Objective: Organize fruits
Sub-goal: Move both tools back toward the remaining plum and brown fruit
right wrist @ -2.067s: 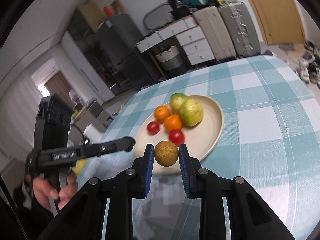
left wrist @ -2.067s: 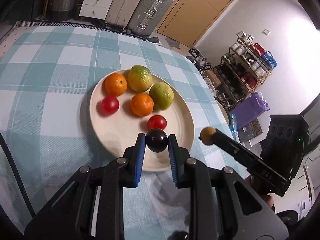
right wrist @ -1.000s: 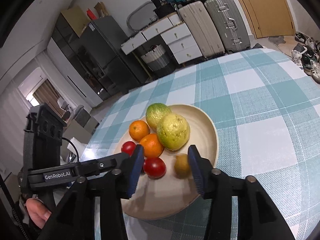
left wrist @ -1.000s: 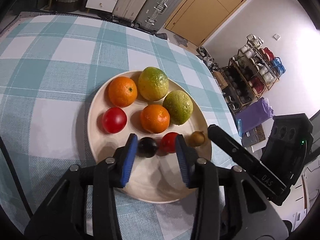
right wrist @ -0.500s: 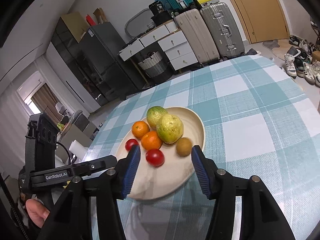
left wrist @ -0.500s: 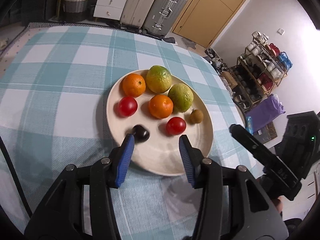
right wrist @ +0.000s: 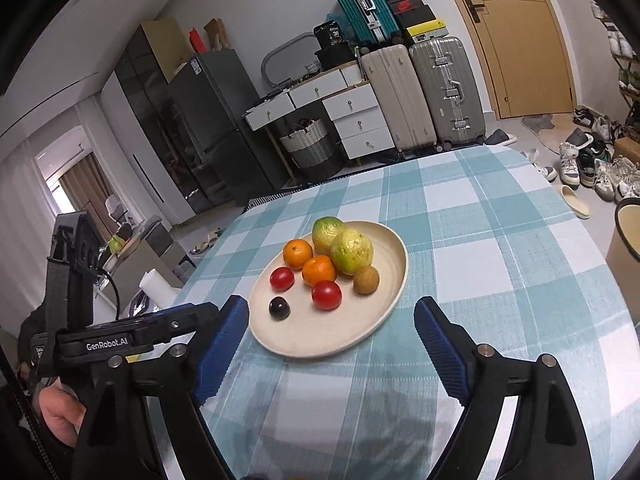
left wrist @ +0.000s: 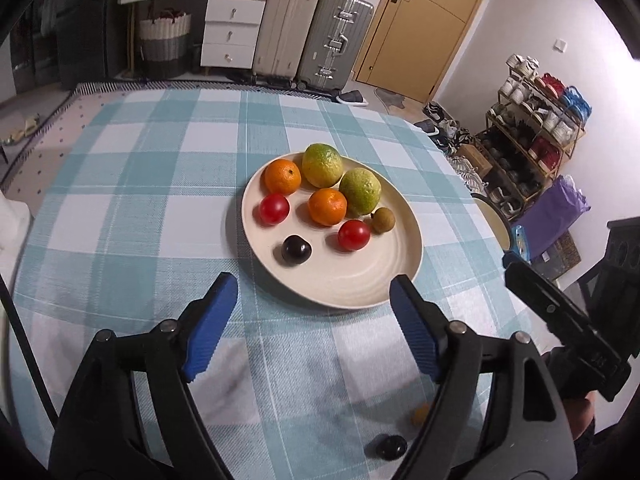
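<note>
Both the left gripper and right gripper were opening, empty. Fruits sat on the plate mid-worktop; the dark plum and brown longan lay loose and could roll if nudged.

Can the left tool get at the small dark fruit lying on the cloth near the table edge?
Probably yes. The dark fruit lies bare on the cloth, below the left tool, whose jaws are opening and hold nothing. It would need to pull back first.
</note>
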A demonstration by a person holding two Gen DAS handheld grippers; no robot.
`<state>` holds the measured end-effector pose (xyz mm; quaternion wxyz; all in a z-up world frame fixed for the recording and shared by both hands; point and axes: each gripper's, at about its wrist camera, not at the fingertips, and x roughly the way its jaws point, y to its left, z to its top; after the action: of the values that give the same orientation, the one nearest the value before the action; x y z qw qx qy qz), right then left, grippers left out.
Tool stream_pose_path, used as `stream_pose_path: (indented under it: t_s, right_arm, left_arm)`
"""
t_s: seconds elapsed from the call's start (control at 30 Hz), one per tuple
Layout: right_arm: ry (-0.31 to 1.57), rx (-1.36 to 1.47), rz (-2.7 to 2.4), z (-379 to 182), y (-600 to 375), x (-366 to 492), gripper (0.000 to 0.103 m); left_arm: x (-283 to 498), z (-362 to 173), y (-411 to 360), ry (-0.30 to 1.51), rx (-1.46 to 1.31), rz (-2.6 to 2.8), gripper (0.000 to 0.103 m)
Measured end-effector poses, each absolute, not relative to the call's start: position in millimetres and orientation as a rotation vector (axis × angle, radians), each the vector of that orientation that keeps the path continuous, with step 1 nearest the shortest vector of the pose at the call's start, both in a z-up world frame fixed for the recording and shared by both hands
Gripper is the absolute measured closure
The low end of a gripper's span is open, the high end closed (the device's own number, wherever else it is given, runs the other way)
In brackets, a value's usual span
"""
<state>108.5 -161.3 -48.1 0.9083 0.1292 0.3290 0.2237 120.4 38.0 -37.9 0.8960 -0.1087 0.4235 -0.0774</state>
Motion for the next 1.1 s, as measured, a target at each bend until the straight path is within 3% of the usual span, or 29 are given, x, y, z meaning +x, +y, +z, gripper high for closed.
stream_pose_path:
  t_s: [0.47, 0.57, 1.1]
  right_arm:
    - [0.625, 0.213, 0.467, -27.6, -162.9, 62.7, 0.003]
    - [0.627, 0.219, 0.468, -27.9, -164.9, 56.1, 0.003]
    - [0.68, 0.216, 0.482, -44.6, -169.8, 28.5, 0.002]
  left_arm:
    - [66.2, -11.1, 13.4, 0.757, -0.058, -0.111, 0.013]
    - [57.1, -12.1, 9.3, 0.758, -0.054, -0.106, 0.002]
    - [25.4, -39.4, -6.9, 0.839, -0.083, -0.169, 0.001]
